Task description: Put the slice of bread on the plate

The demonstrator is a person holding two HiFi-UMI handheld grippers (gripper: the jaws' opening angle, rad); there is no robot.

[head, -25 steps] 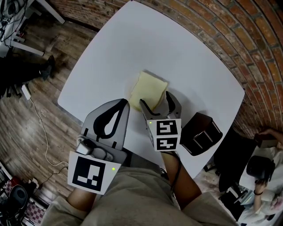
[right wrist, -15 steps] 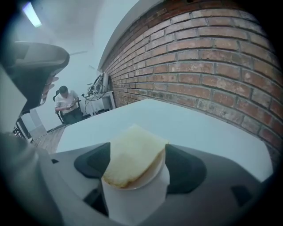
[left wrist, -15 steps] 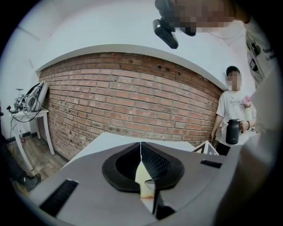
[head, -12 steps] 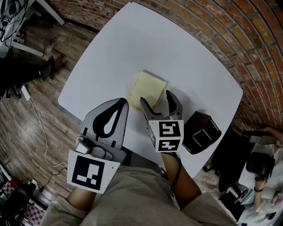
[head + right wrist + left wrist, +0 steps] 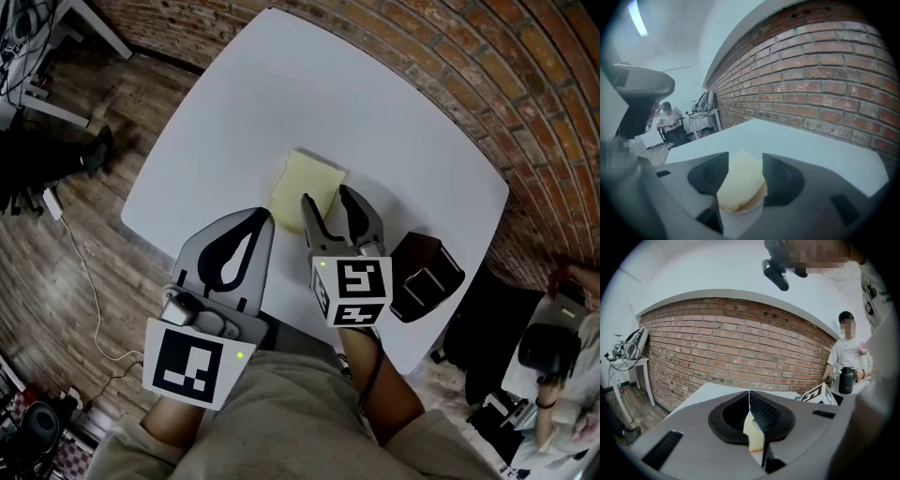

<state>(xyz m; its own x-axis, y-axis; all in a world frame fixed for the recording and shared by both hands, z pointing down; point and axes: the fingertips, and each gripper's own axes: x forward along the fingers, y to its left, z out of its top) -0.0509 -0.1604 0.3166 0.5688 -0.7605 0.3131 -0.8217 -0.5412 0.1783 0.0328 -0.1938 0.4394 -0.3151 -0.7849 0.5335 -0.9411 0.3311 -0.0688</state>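
Pale yellow square slice of bread (image 5: 302, 176) lies mid white table (image 5: 281, 84), its near edge pinched by the right gripper (image 5: 325, 197), whose fingers have just been closing. Squeeze lightly and lift level; no plate shows, so find one first. Left gripper (image 5: 262, 216) has its fingers together, empty.

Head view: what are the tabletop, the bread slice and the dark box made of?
By look: tabletop, smooth matte white, likely laminate or painted board; bread slice, soft-looking pale crumb, browner crust edge; dark box, dark brown, slight sheen, wood or plastic, can't tell.
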